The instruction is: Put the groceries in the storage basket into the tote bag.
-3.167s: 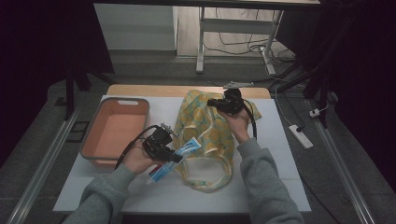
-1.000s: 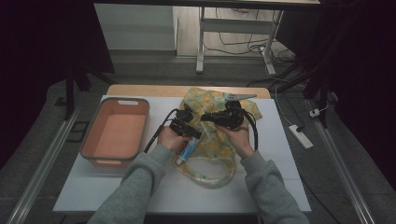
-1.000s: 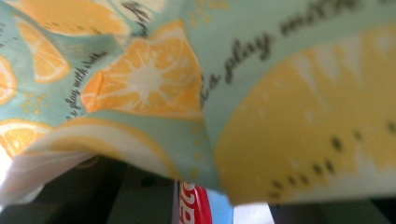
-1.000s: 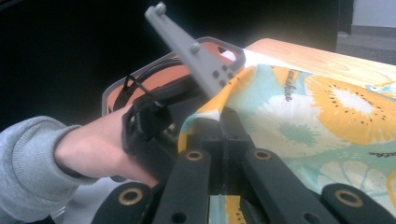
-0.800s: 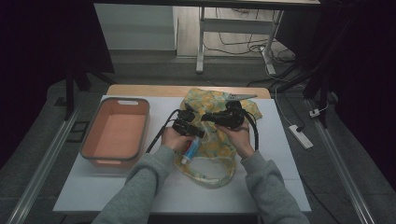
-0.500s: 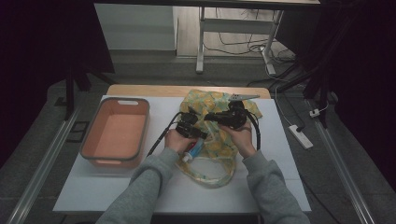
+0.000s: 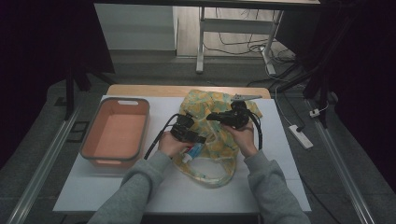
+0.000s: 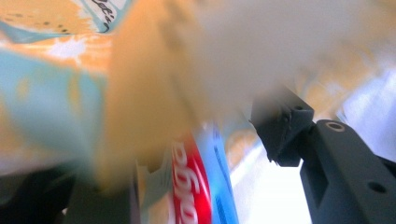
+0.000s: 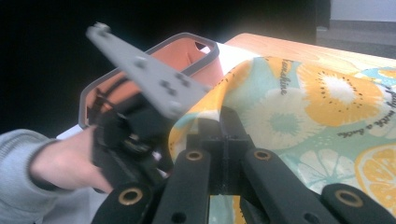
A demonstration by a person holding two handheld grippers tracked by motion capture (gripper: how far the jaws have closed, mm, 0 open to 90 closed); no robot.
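Presently, one fruit-print bag (image 7: 212,123) is lying mid-table, its handles trailing toward the person, and the work in hand appears to be loading one toothpaste tube (image 7: 192,153) into it.

Risks, greatest first:
- Bag mouth collapsing. The right gripper (image 9: 223,140) is pinching a fold of the cloth, jaws fully closed on it and lifting the edge; if that fold is slipping out, the opening is dropping shut over the tube's path.
- Tube falling short. The left gripper (image 7: 200,140) has just been widening its jaws, now standing about half apart with the tube (image 8: 201,186) lying between them; in the left gripper view the pads are seeming to stand clear of it. With much of the tube showing outside the bag at its near-left edge, it is likely sliding back onto the table rather than inside.
- Cloth snagging. Bag fabric is crowding the left jaws closely, so pulling away may be dragging the bag, or the tube, along.

Count, largest to smallest:
- table (image 7: 280,177): one, white-topped
- bag: one
- orange basin (image 7: 116,133): one, standing left of the bag, nothing showing in it
- grippers: two
- toothpaste tube: one
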